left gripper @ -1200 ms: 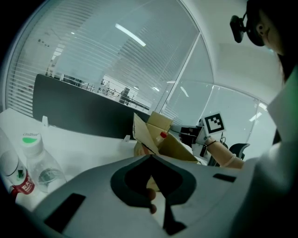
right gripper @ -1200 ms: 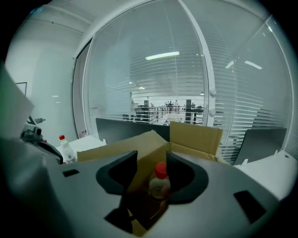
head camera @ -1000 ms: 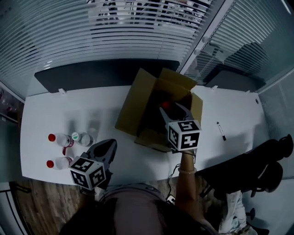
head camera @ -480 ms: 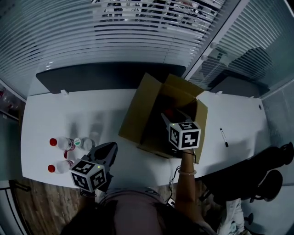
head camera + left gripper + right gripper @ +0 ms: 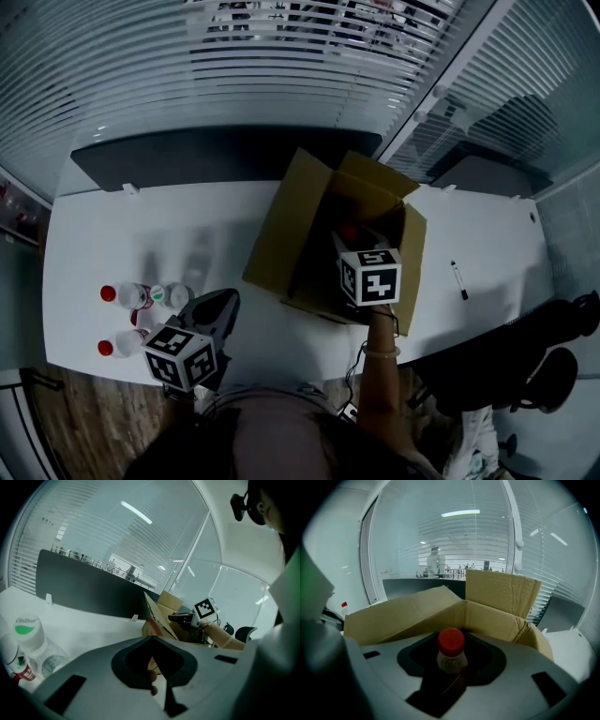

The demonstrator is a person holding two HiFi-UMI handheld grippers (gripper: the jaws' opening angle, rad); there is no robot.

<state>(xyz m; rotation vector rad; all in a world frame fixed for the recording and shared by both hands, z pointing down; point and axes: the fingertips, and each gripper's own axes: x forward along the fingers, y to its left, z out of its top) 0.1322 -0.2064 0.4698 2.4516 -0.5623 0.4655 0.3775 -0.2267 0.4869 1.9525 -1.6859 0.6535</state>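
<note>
Right gripper [image 5: 452, 668]: clamped on a small red-capped bottle [image 5: 451, 645], which is held upright between the jaws at the lower middle of the right gripper view.
Bottle's place: it is held within the mouth of the open cardboard box [image 5: 279, 232], right of centre in the head view. Whether its base rests on the box floor cannot be told.
Left gripper [image 5: 217, 304]: the jaws are drawn together with nothing between them. It is held low at the lower left of the head view, just beside the bottles on the table [image 5: 139, 296].
Weight: the bottle is judged light, being small and of clear plastic.
Stiffness: the walls are judged thin and yielding, so they could be dented by a hard squeeze. The cap is judged stiff.
Surface: it is judged smooth and rounded, so a slip or a twist in the jaws is possible.
Place to hold: the body just below the shoulder is judged best, with the cap left free.
Also seen: a white table [image 5: 187, 225] and a pen [image 5: 458, 279] at the right.
</note>
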